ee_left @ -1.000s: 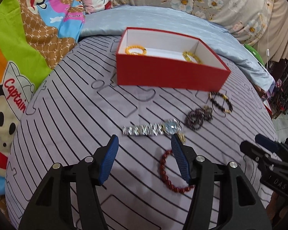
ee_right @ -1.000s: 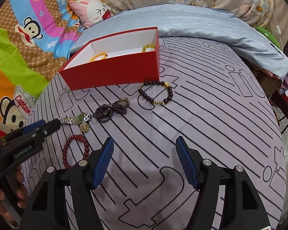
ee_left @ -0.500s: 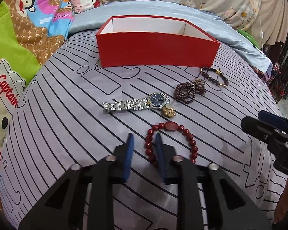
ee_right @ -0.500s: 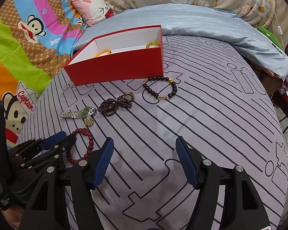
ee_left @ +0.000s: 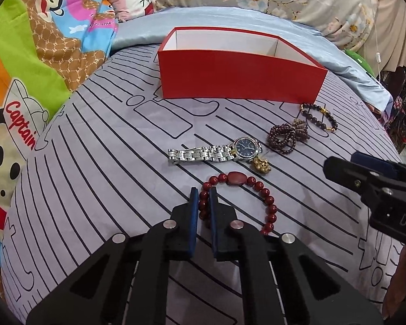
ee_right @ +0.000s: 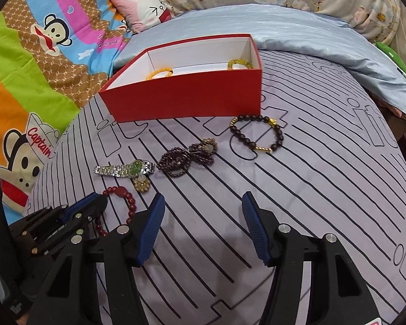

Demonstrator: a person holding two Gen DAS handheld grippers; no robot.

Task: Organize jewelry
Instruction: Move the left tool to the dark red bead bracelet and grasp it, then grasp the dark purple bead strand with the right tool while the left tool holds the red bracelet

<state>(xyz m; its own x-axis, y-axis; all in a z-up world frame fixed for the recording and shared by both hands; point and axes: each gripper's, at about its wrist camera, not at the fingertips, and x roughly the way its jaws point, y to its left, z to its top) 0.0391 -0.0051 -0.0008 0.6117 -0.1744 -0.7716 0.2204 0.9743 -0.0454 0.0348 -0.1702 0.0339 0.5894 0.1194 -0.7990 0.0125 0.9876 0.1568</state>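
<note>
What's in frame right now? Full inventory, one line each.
box: 1, red outside, white inside, far part of the striped sheet
yellow bracelets: 2, inside the box, one toward each end
black bead bracelet: 1, gold accents, on the sheet just in front of the box's right corner
purple bead strand: 1, bunched, between the black bracelet and the watch
watch: 1, silver band, dark face, flat on the sheet
gold charm: 1, beside the watch face
red bracelet: 1, nearest the camera
pillow: 1, pink and white, behind the box
left gripper: fingers shut on the red bracelet
right gripper: fingers open, empty, above the sheet
</note>
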